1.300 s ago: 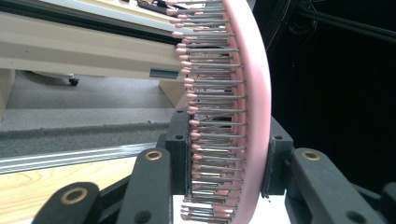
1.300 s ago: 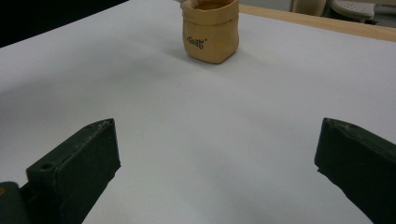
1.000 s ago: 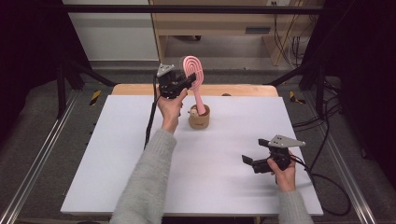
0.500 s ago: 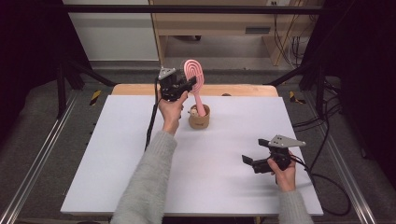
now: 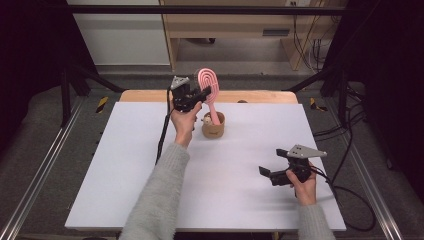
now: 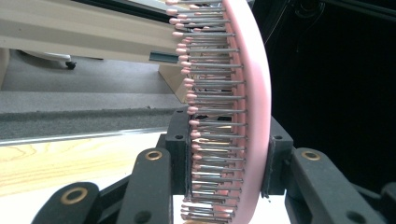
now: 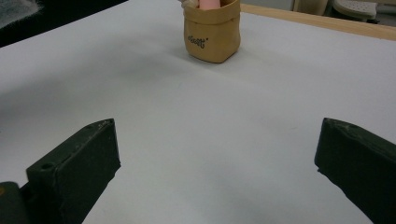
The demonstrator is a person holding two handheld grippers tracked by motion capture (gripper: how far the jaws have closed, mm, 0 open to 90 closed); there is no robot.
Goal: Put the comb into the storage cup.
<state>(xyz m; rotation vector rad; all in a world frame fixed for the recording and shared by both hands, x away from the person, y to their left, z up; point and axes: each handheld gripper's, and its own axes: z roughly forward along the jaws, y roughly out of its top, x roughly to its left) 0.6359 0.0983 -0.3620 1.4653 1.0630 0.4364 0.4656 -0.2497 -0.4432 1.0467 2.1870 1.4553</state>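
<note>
A pink hairbrush (image 5: 209,85) stands upright with its handle down in a small tan pouch (image 5: 214,131) at the back middle of the white table top (image 5: 150,175). My left gripper (image 5: 202,94) is shut on the brush head from the left. In the left gripper view the pads clamp the pink brush (image 6: 247,93) across its bristles and back, with the left gripper (image 6: 229,158) holding it edge-on. My right gripper (image 5: 265,172) rests low at the front right, open and holding nothing. The right gripper (image 7: 219,154) faces the tan pouch (image 7: 212,32) from a distance.
A wooden strip (image 5: 260,96) runs along the table's back edge. Black cables trail from both grippers, one down the table's left half (image 5: 162,137). Metal rails (image 5: 45,170) flank the table. A wooden shelf unit (image 5: 225,25) stands behind.
The left gripper and the brush have sunk slightly toward the pouch. The right gripper has stayed where it was.
</note>
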